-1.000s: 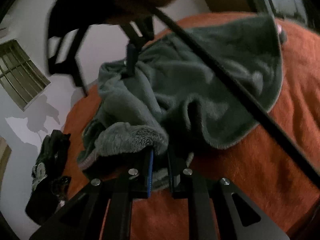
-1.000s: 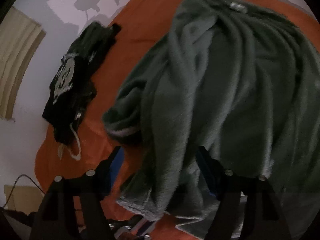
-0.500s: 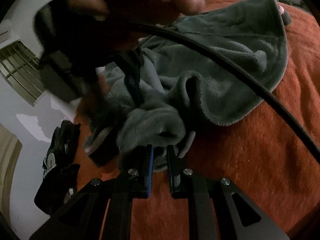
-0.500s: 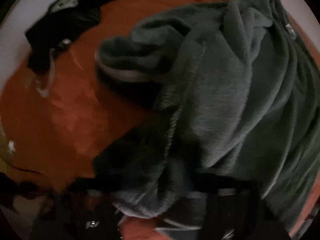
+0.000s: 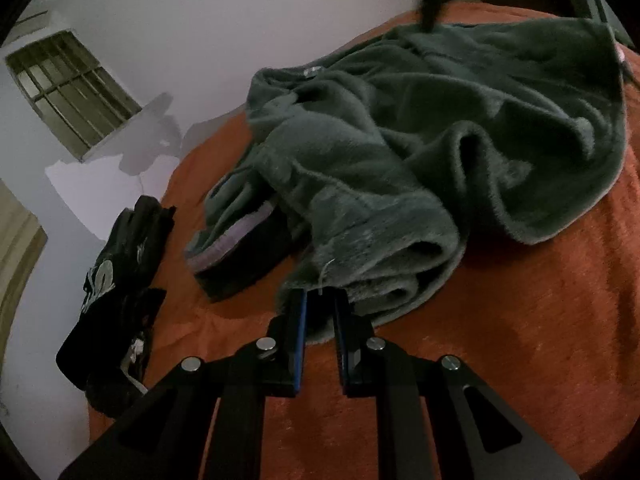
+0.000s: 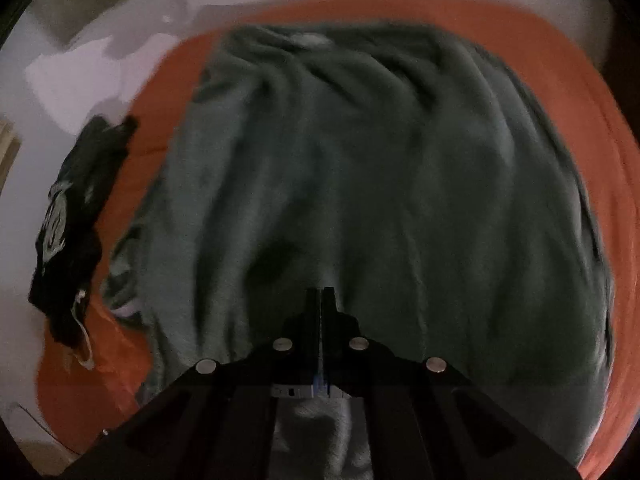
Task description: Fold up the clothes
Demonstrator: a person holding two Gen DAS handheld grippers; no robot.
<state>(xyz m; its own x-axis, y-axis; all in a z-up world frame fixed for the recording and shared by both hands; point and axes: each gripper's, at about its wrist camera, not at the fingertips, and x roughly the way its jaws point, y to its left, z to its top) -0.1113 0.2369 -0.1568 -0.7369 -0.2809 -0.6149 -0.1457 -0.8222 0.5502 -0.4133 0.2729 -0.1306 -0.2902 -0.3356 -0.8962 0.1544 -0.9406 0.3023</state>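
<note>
Grey-green fleece garment (image 5: 420,152) bunched on orange bedcover (image 5: 540,320), filling centre to 2 o'clock of left wrist view; rolled cuff end at 6 o'clock of the heap, striped inner hem (image 5: 228,240) showing at 9 o'clock side. Left gripper (image 5: 320,300) at bottom centre, jaws nearly together with a narrow gap, pinching the fleece edge at the rolled cuff. Black printed garment (image 5: 116,280) crumpled at 8 o'clock, apart from the fleece, near bedcover edge. Barred window (image 5: 72,88) in pale wall at 10 o'clock. Dark blurred shape at 1 o'clock over far fleece edge, cannot tell what.

Right wrist view blurred. Same fleece (image 6: 380,180) spread across centre, bedcover (image 6: 580,120) around it from 12 to 4 o'clock. Right gripper (image 6: 321,292) at 6 o'clock, jaws fully together, tips against fleece surface; fabric caught between them or not, cannot tell. Black garment (image 6: 72,220) at 9 o'clock.
</note>
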